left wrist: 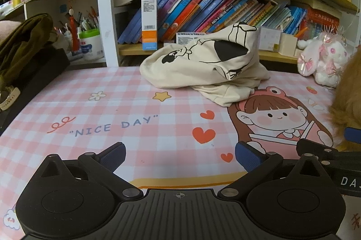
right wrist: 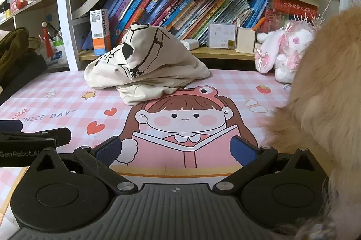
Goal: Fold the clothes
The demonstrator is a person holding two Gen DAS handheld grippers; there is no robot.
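Garment: cream sweatshirt (left wrist: pixel 203 64) with black cartoon print, lying in a crumpled heap at the far side of the desk, just in front of the bookshelf, untouched by either gripper.
Desk: covered by a pink checked mat (left wrist: pixel 117 91) printed with "NICE DAY", hearts, a star and a cartoon girl reading a book.
Left gripper: (left wrist: pixel 180 156) jaws spread wide, nothing between them, held over the near part of the mat, well apart from the sweatshirt.
Right gripper: (right wrist: pixel 176 149) jaws spread wide and empty, over the printed book, beside the left one.
Bookshelf: (right wrist: pixel 158 53) wooden, holding a row of leaning colourful books (right wrist: pixel 176 12).
Plush toy: white and pink rabbit (right wrist: pixel 282 53) at the far right of the desk.
Right edge: tan furry mass (right wrist: pixel 322 93), too close and blurred to identify.
Left edge: olive green fabric (left wrist: pixel 22 41) piled on a dark object.
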